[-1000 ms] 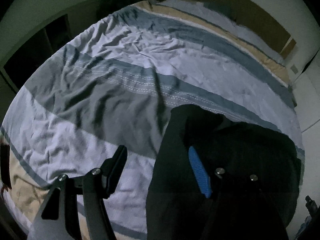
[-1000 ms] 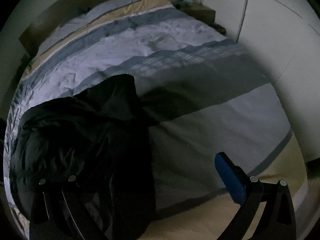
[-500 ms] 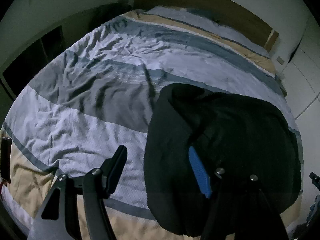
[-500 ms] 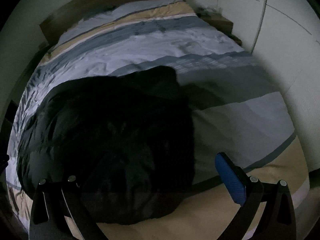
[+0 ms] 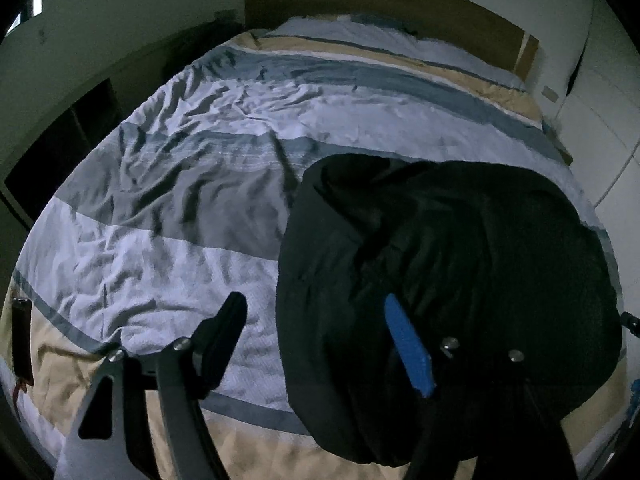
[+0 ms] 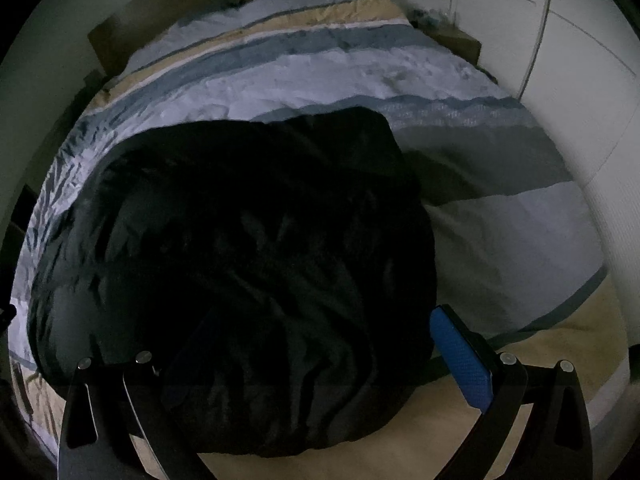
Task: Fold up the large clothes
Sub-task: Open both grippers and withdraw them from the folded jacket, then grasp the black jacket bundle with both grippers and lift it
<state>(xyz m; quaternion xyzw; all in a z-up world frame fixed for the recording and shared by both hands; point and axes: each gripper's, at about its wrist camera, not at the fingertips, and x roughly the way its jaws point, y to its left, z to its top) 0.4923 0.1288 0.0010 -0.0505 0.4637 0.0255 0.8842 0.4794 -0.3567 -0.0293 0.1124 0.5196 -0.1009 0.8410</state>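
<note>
Left wrist view, one black garment [image 5: 460, 264] on one striped bed [image 5: 160, 200], left gripper [image 5: 316, 340] and right gripper [image 6: 304, 364] both spread apart.

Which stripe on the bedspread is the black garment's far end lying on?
The garment ends on the dark grey stripe, the broad band next to the thin dotted blue one, not the white or tan stripes nearer the headboard.

I am counting one bulky black padded garment [image 5: 460, 248] [image 6: 248, 248], one striped blue, white and tan quilt [image 5: 160, 216] [image 6: 500, 232], one wooden headboard [image 5: 400, 4], and two black two-finger grippers, left [image 5: 316, 340] and right [image 6: 280, 364].
</note>
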